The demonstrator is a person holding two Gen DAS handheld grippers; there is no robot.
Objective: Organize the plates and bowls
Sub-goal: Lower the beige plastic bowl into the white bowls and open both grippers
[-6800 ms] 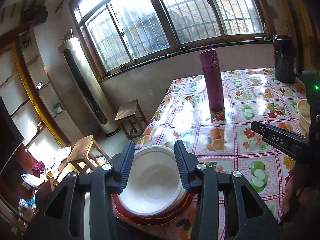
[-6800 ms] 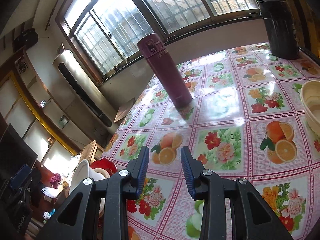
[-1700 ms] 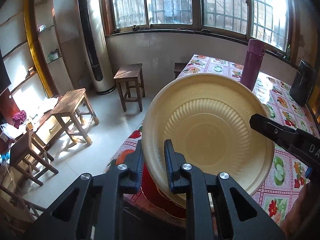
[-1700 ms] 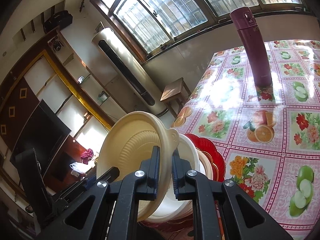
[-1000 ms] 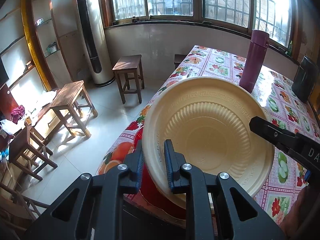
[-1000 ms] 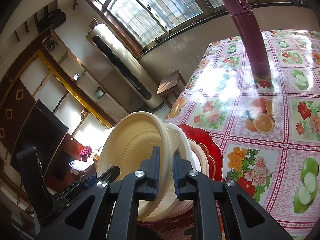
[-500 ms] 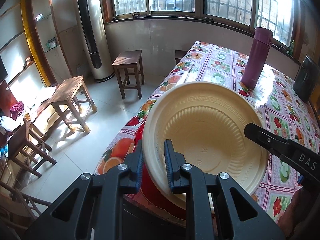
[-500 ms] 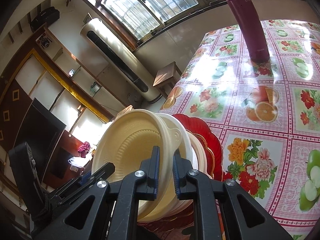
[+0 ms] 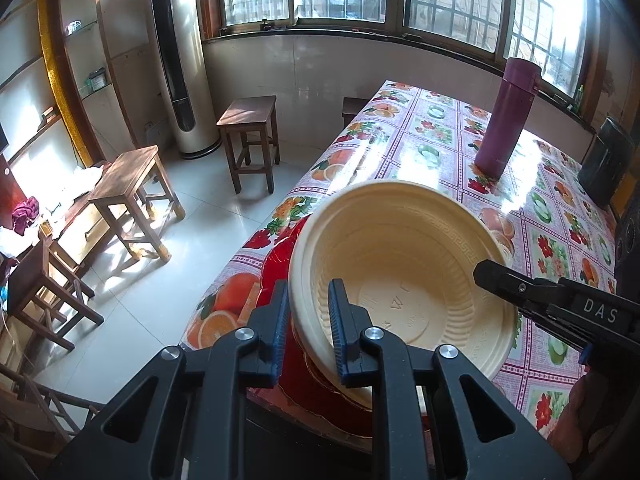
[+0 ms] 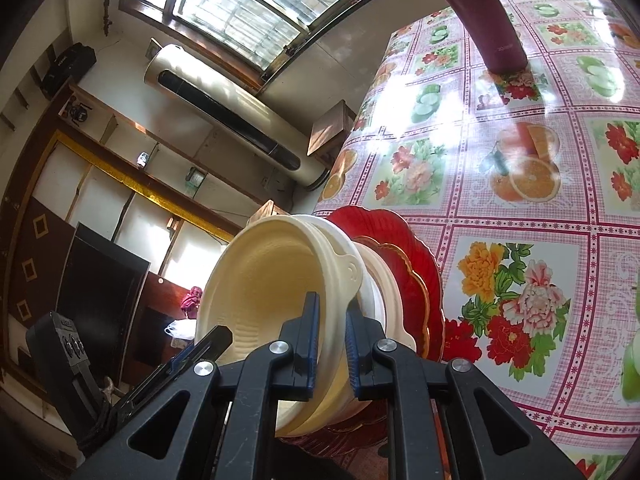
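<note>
- Cream bowl (image 9: 404, 280) sitting tilted on the stacked red plates (image 10: 404, 264) at the desk (image 9: 440, 148) edge.
- Left gripper (image 9: 308, 336) and right gripper (image 10: 330, 344) both pinching the bowl's rim.

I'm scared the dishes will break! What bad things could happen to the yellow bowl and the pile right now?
1. The stack sits on the red plate close to the table edge, above the tiled floor; a push could tip it off.
2. Both the left gripper and right gripper pinch only the rim of the tilted cream bowl, so it might slip or drop crookedly onto the white bowl.
</note>
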